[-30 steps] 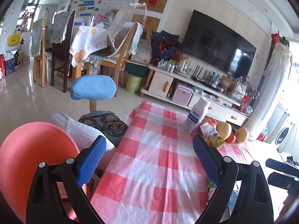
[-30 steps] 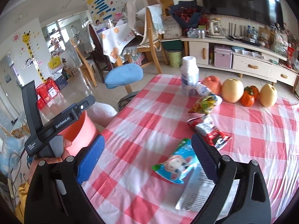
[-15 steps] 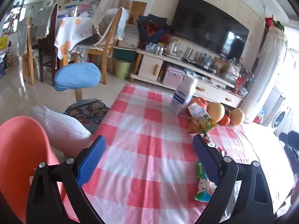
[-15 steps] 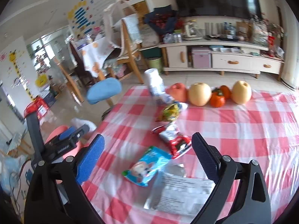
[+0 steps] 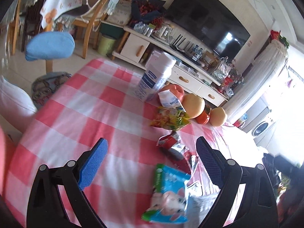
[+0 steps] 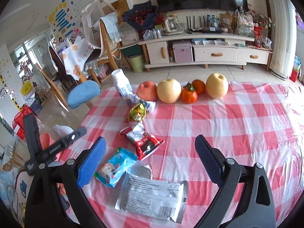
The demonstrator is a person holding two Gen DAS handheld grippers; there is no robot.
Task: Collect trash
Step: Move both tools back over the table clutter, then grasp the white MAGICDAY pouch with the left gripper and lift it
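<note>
Wrappers lie on the red-and-white checked tablecloth [image 6: 237, 125]: a silver foil packet [image 6: 152, 197] nearest, a blue cartoon packet [image 6: 115, 167] [image 5: 169, 195], a red-and-silver packet [image 6: 144, 140] [image 5: 172, 146], a yellow-green packet [image 6: 137, 112] [image 5: 171, 118] and a crumpled white-blue wrapper [image 6: 146, 103] [image 5: 169, 99]. My right gripper [image 6: 150, 159] is open above the silver packet, holding nothing. My left gripper [image 5: 152, 163] is open over the table's left part, with the blue packet just right of its middle; its black body [image 6: 55, 148] shows in the right wrist view.
A white bottle [image 6: 122, 84] [image 5: 155, 77], an apple [image 6: 147, 93], two pears [image 6: 169, 90] and two oranges [image 6: 189, 96] line the far edge. A pink bin [image 6: 45, 140] stands left of the table, beside a blue stool [image 6: 83, 94]. A TV cabinet [image 6: 209, 53] is behind.
The left gripper has swung right and forward from the pink bin over the table, bringing the wrappers into its view. The right gripper has moved right and tilted down toward the silver packet.
</note>
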